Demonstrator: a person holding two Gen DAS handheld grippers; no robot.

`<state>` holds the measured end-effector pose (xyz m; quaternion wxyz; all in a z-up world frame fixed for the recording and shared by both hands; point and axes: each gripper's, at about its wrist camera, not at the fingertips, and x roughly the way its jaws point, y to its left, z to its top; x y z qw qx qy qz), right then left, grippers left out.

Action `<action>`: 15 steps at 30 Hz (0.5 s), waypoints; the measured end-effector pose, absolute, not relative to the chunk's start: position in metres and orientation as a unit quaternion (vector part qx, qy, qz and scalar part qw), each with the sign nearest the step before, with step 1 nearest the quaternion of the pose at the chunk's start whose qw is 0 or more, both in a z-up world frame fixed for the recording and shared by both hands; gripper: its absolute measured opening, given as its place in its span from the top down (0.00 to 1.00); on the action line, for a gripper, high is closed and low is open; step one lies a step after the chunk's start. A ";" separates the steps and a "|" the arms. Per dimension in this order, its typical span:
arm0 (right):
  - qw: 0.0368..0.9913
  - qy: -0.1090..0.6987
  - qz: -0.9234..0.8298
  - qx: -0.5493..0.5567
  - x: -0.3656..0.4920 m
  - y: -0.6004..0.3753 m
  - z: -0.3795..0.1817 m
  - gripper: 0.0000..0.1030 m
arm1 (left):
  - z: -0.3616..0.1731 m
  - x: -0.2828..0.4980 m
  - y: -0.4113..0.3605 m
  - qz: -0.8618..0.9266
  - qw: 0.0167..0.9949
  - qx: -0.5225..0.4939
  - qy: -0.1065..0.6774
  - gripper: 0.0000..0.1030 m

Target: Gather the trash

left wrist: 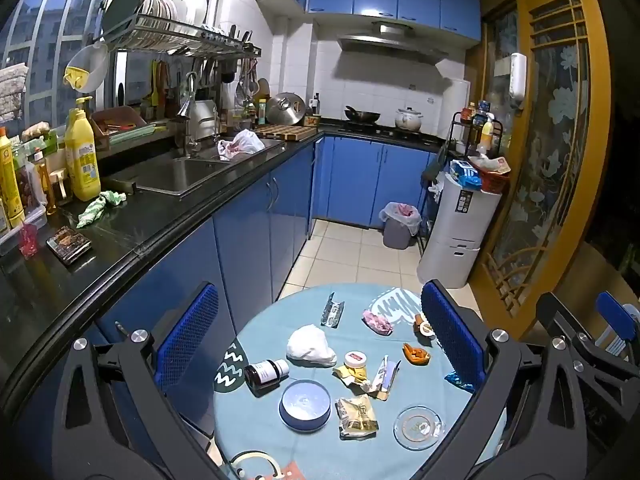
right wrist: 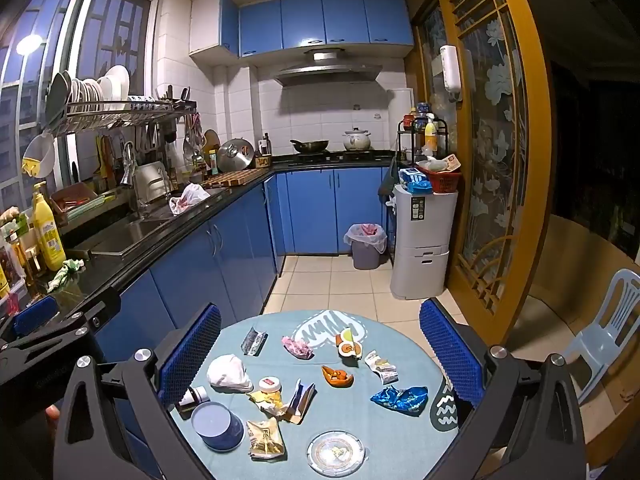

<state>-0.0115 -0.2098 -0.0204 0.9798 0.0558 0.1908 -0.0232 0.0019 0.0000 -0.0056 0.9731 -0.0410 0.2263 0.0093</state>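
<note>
A round table with a light blue cloth carries scattered trash: a crumpled white tissue, a gold snack packet, a blue crumpled wrapper, a pink wrapper, a silver wrapper and orange peel. My left gripper is open and empty, high above the table. My right gripper is open and empty too, beside the left one. A lined grey trash bin stands on the far floor.
On the table are also a blue round tin, a brown bottle, a small jar and a glass ashtray. A black counter with blue cabinets runs along the left. A plastic chair stands right.
</note>
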 end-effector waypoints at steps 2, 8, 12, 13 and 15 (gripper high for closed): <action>0.980 0.191 -0.023 0.056 -0.011 -0.210 -0.020 0.06 | -0.009 0.002 -0.005 0.009 0.974 -0.038 0.225 0.03; 0.980 0.191 -0.023 0.056 -0.011 -0.209 -0.020 0.06 | -0.011 0.000 -0.011 0.007 0.974 -0.036 0.225 0.03; 0.980 0.191 -0.023 0.056 -0.012 -0.209 -0.020 0.06 | -0.008 0.000 -0.006 0.006 0.974 -0.037 0.225 0.03; 0.980 0.191 -0.023 0.056 -0.012 -0.209 -0.020 0.06 | -0.008 0.001 -0.006 0.005 0.973 -0.037 0.226 0.03; 0.980 0.191 -0.023 0.056 -0.012 -0.209 -0.020 0.06 | -0.007 0.000 -0.007 0.005 0.973 -0.037 0.228 0.03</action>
